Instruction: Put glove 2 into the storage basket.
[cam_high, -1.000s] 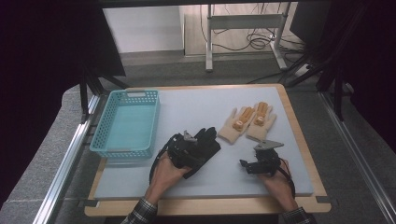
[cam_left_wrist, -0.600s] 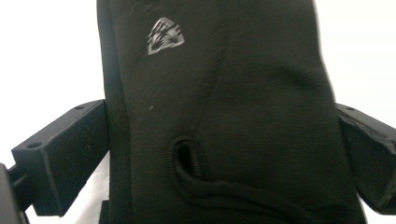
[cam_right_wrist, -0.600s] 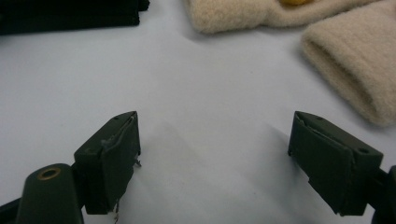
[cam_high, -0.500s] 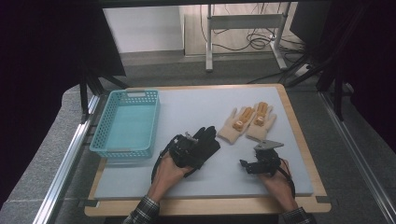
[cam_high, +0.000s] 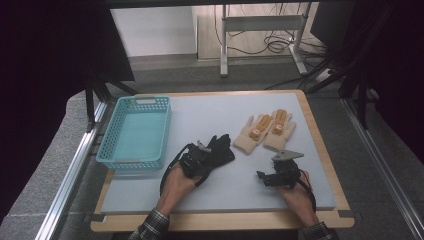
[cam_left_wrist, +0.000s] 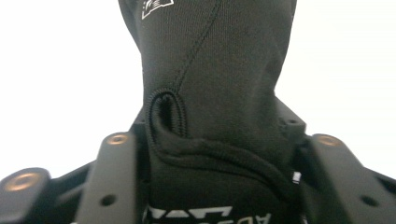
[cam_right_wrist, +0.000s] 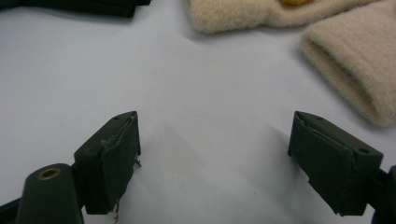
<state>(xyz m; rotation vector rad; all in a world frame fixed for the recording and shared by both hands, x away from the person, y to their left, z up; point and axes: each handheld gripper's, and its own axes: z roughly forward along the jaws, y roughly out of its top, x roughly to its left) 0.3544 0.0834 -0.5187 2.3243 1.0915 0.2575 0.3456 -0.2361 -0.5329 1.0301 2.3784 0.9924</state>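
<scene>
A black glove lies mid-table with its cuff toward me. My left gripper has just been closing its jaws on that cuff. In the left gripper view the black glove is bunched between both jaws of the left gripper, which press on it. Two cream gloves with orange patches lie side by side to the right. My right gripper rests open on the mat just in front of them. The right gripper has bare mat between its jaws, with the cream gloves ahead.
A light blue plastic basket stands at the left of the grey mat, with nothing inside. The mat lies on a wooden board. A metal table frame and cables stand beyond the far edge.
The left gripper has crept slightly onto the black glove's cuff, and the glove looks a little more bunched there. The right hand and the cream gloves have not moved.
</scene>
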